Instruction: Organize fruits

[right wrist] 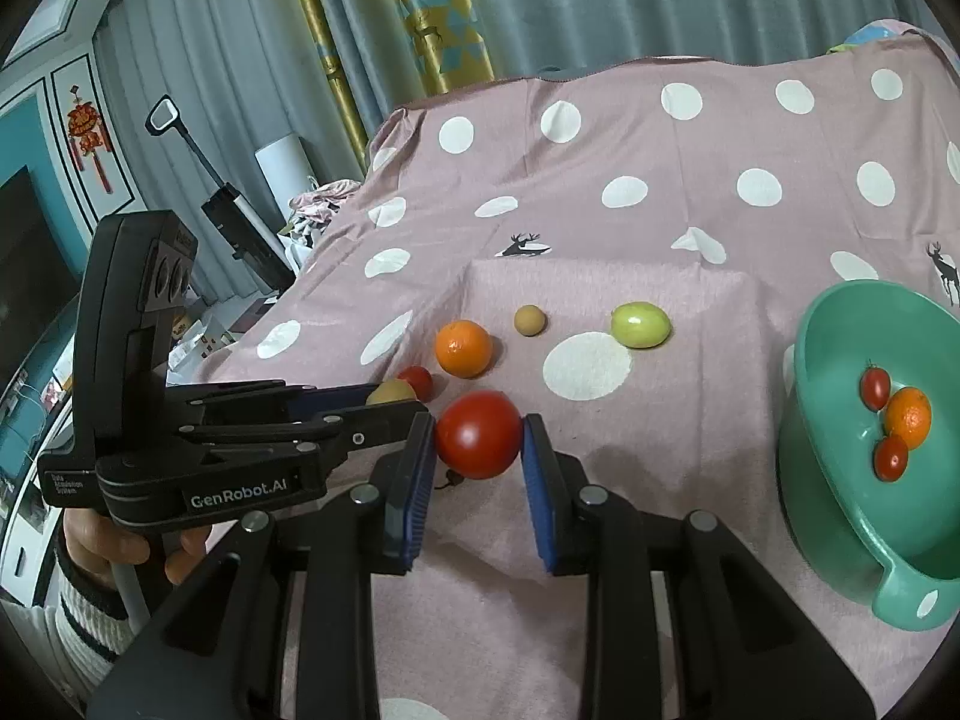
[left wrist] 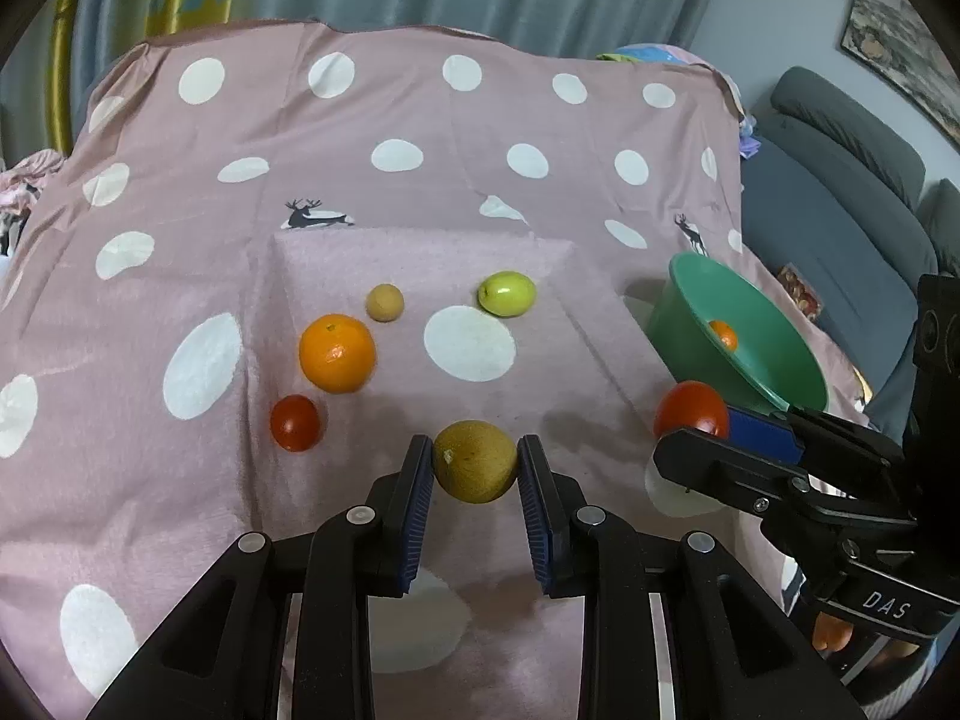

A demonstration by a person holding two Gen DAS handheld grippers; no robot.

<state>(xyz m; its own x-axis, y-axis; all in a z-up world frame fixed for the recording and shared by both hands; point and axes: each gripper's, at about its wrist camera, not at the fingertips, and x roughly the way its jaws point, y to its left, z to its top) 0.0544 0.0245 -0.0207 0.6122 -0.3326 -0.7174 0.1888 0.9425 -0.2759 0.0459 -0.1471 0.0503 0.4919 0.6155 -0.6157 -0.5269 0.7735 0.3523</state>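
The round brownish-green fruit with a rough skin [left wrist: 475, 461] is seen clamped between the blue pads of the left gripper [left wrist: 475, 468], low in the centre of the left wrist view, while the large glossy red tomato [right wrist: 478, 434] is held in the same way by the right gripper [right wrist: 478, 441] at the centre of the right wrist view; both pairs of jaws are closed on their loads. The relation on which the coming move is judged to turn is the bearing of the green plastic bowl with a handle [right wrist: 900, 582]: it is found at the right edge of both views, close beside the right gripper but beyond it from the left one. The tomato is therefore taken to be the load with the shorter path, and the right hand would best be cleared first so that the left is not blocked. Neither fruit has a marked long axis. Inside the bowl a small orange [right wrist: 909, 417] and two small red tomatoes [right wrist: 875, 387] are already seen. On the pink spotted cloth [left wrist: 540, 138] a large orange [left wrist: 337, 353], a green apple [left wrist: 507, 294], a small tan ball-like fruit [left wrist: 384, 302] and a small red tomato [left wrist: 294, 422] remain.
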